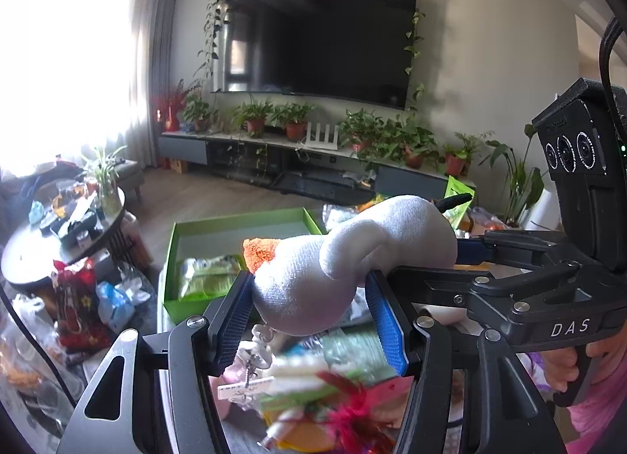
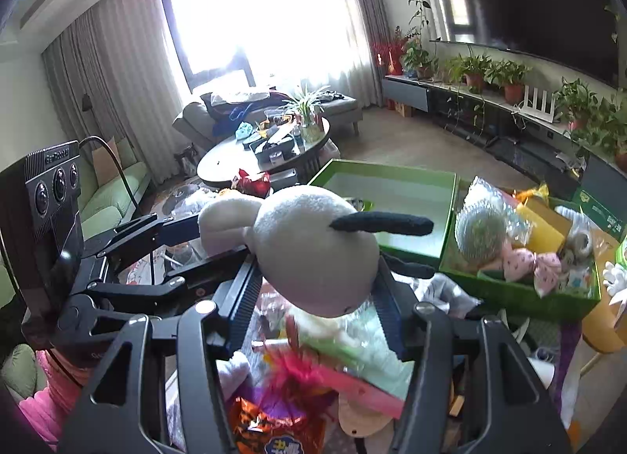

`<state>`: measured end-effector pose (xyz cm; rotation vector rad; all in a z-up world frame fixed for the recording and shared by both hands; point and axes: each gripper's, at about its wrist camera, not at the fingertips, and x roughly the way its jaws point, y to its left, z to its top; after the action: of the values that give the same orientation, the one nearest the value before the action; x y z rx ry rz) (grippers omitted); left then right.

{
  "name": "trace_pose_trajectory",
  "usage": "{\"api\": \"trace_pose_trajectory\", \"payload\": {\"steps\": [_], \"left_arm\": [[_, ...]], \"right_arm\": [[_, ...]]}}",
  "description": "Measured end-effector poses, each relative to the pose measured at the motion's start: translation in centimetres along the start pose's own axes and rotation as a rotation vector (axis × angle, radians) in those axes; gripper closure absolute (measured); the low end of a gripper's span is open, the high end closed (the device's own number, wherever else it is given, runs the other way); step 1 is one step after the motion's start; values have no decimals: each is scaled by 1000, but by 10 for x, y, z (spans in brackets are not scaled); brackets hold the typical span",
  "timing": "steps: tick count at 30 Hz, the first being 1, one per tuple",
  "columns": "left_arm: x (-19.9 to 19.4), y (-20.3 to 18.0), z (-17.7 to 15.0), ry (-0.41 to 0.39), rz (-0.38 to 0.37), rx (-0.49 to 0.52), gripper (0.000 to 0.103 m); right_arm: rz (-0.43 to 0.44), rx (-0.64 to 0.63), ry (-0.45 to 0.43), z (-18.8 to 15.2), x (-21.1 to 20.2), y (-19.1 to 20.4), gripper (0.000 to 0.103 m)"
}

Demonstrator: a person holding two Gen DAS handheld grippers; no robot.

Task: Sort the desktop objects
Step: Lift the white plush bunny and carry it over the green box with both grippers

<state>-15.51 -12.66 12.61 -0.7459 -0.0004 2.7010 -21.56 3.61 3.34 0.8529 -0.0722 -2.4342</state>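
Two grippers pinching one soft white plush snowman toy with an orange carrot nose and black stick arms, held in the air above a cluttered desktop. Left gripper closed on the lower, rounder end, blue pads sinking into the fabric. Right gripper clamped on the head end, black stick arm poking out past the jaws. Hanging just in front of an open green cardboard box, mostly bare inside; beside it a second green box already crowded with small things. Probably light, squashy, not slippery and not fragile; likely to sag or bend at the narrow waist if gripped at one end only. Best taken across the thick body, not by the thin arms or nose. Dangling key-ring charm underneath, liable to snag on a box wall.
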Motion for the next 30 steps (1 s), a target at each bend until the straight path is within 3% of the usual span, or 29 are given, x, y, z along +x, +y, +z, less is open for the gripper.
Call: {"api": "trace_pose_trajectory", "payload": {"steps": [30], "left_arm": [[68,59,62,-37,19,18,44]], "right_arm": [[28,51,-17,76,68,-33,46]]}}
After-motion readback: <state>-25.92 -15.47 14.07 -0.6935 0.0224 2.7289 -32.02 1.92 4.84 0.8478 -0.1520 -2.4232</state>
